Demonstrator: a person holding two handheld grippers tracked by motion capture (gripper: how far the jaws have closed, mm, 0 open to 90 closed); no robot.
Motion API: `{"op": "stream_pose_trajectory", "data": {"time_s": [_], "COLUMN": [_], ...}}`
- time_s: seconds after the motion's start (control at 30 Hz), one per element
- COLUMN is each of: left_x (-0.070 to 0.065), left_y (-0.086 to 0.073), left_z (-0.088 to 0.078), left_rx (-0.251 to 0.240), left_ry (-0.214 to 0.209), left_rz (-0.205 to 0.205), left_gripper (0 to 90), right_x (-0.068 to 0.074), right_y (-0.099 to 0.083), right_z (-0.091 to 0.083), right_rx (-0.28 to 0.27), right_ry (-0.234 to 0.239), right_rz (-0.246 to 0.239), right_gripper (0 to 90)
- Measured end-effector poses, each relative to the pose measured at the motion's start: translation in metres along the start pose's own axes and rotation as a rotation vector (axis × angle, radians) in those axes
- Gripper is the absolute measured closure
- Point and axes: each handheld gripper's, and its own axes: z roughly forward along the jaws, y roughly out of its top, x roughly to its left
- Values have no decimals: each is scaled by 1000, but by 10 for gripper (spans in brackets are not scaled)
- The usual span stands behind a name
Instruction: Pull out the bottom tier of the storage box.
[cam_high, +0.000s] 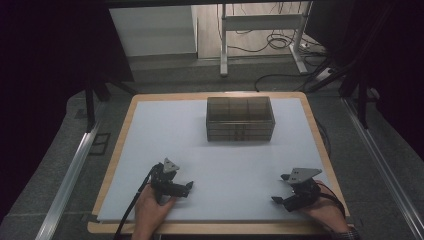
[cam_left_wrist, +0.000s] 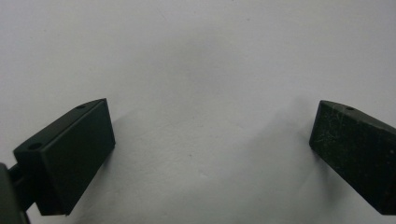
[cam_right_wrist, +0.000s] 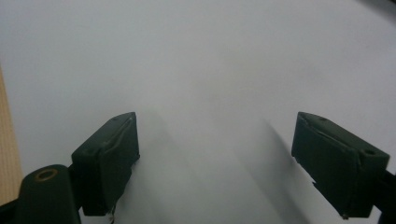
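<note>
Holding both grippers low over white mat (cam_high: 210, 150): your left gripper (cam_high: 189, 186) at 7 o'clock, jaws wide, empty; right gripper (cam_high: 281, 189) at 5 o'clock, jaws wide, empty. Clear compartment box (cam_high: 240, 119) at 12 o'clock, well apart.

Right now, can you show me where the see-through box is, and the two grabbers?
clear box (cam_high: 240, 119), high view, its front wall.
left gripper (cam_high: 188, 188), high view, between its open fingertips.
right gripper (cam_high: 281, 188), high view, between its open fingertips.

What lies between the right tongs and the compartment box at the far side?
Nothing: the high view shows bare white sheet between the right tongs and the compartment box.
</note>
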Motion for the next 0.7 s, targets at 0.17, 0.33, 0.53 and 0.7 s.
{"op": "stream_pose_trajectory", "data": {"time_s": [0.17, 0.33, 0.53, 0.7], "left_x": [0, 0, 0, 0], "left_y": [0, 0, 0, 0], "left_z": [0, 0, 0, 0], "left_rx": [0, 0, 0, 0], "left_ry": [0, 0, 0, 0], "left_rz": [0, 0, 0, 0], "left_gripper": [0, 0, 0, 0], "right_x": [-2, -3, -5, -6], "right_y": [7, 15, 23, 28], "right_z": [1, 2, 6, 10], "right_rx": [17, 27, 47, 42], "right_ry": [-26, -59, -85, -108], "right_rz": [-34, -63, -88, -103], "right_gripper": [196, 217, 228, 255]}}
